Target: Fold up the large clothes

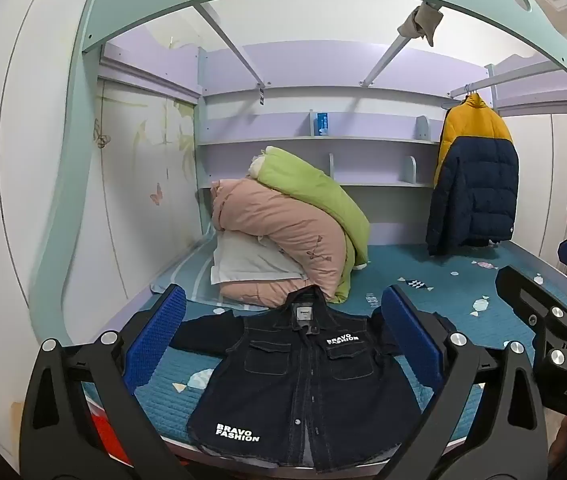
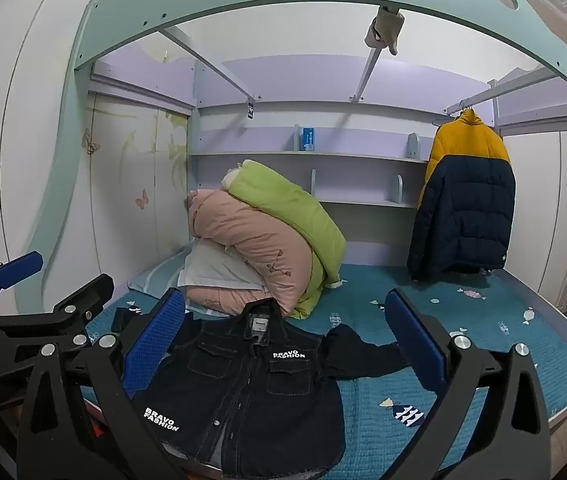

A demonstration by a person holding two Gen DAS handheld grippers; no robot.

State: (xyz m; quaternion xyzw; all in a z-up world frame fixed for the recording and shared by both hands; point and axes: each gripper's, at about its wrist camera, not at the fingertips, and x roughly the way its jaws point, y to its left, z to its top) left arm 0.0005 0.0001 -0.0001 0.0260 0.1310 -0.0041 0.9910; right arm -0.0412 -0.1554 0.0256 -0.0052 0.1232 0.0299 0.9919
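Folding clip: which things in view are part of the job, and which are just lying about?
Part of the job:
- denim jacket, spread flat on the bed
- left gripper, right gripper, jaws open

Lying about:
- pink quilt
- green quilt
- white pillow
- hanging puffer jacket
- blue box
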